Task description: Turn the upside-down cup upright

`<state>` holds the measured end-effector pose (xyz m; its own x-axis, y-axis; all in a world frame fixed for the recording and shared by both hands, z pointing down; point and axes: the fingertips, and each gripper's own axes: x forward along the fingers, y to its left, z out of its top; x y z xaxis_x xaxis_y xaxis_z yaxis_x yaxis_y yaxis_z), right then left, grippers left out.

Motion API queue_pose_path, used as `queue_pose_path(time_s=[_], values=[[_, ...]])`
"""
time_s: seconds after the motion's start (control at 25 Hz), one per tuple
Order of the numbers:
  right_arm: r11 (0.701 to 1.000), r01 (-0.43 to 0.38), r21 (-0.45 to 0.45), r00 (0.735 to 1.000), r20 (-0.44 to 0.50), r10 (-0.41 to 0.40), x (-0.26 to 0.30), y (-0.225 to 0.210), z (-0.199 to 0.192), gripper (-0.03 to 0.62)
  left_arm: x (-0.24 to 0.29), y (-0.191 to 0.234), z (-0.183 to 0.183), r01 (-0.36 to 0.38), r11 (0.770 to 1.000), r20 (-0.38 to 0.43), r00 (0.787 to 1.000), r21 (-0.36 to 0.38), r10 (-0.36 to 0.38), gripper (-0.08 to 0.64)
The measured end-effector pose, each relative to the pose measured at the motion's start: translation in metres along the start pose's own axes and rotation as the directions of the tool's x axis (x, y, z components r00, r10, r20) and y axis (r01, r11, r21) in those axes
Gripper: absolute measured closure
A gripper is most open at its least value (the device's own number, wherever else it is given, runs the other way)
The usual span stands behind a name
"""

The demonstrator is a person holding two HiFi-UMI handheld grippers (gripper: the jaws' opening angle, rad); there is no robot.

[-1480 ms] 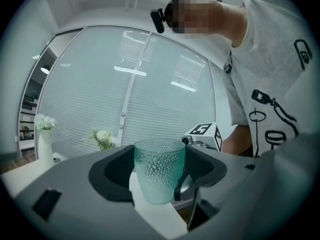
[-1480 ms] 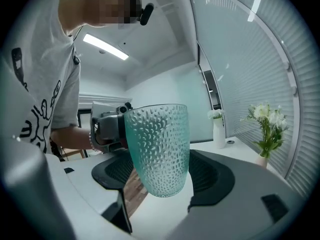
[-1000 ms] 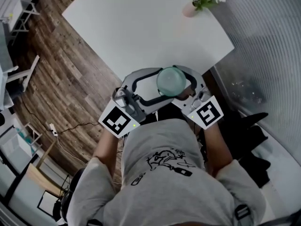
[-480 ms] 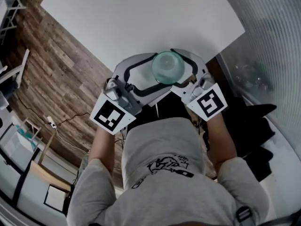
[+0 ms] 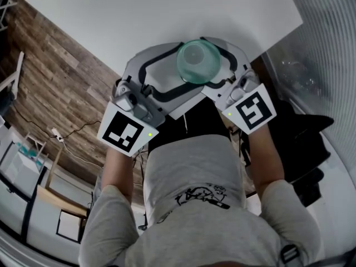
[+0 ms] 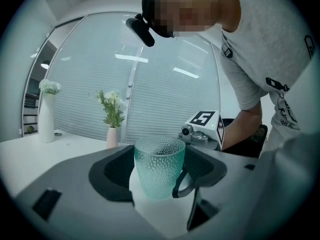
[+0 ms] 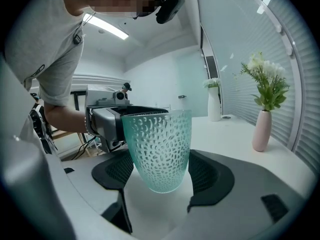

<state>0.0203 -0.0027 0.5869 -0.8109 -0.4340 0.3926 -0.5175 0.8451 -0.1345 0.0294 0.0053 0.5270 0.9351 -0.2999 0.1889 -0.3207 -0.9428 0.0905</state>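
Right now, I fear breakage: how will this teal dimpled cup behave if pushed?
The teal dimpled cup looks like stiff translucent glass, so it is probably fragile if knocked. Its dimples likely help grip. It narrows toward the base, so it may tip easily.

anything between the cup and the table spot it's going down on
Nothing visible does. The cup, rim up between the fingers of the left gripper and right gripper, has only white table beneath it; the nearest vase stands far off.

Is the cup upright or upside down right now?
Upright: the cup has its wide open rim on top and narrow base below.
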Motion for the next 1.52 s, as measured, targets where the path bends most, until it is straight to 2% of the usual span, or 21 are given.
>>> queue_pose_path(time_s=[0.2, 0.48, 0.64, 1.08, 1.52], values=[[1.0, -0.016, 0.002, 1.0, -0.01, 0.016, 0.011, -0.005, -0.019, 0.232, 0.006, 0.006, -0.02, -0.01, 1.0, -0.013, 1.0, -0.007, 0.01, 0.242], [0.999, -0.032, 0.01, 0.999, -0.026, 0.033, 0.027, -0.018, -0.036, 0.232, 0.012, 0.022, -0.041, -0.021, 0.999, 0.008, 1.0, -0.031, 0.021, 0.242], [0.997, -0.037, 0.068, 0.999, 0.007, 0.036, 0.038, -0.017, -0.038, 0.232, 0.008, 0.028, -0.049, -0.03, 0.998, 0.039, 0.999, -0.053, 0.032, 0.242], [0.998, -0.033, 0.051, 0.999, -0.005, 0.033, 0.041, -0.016, -0.047, 0.232, 0.01, 0.024, -0.059, -0.036, 0.999, 0.035, 0.999, -0.02, 0.037, 0.242], [0.998, -0.031, 0.05, 0.999, -0.03, 0.033, 0.044, -0.015, -0.06, 0.232, 0.013, 0.022, -0.071, -0.034, 0.999, 0.018, 0.999, -0.026, 0.034, 0.242]])
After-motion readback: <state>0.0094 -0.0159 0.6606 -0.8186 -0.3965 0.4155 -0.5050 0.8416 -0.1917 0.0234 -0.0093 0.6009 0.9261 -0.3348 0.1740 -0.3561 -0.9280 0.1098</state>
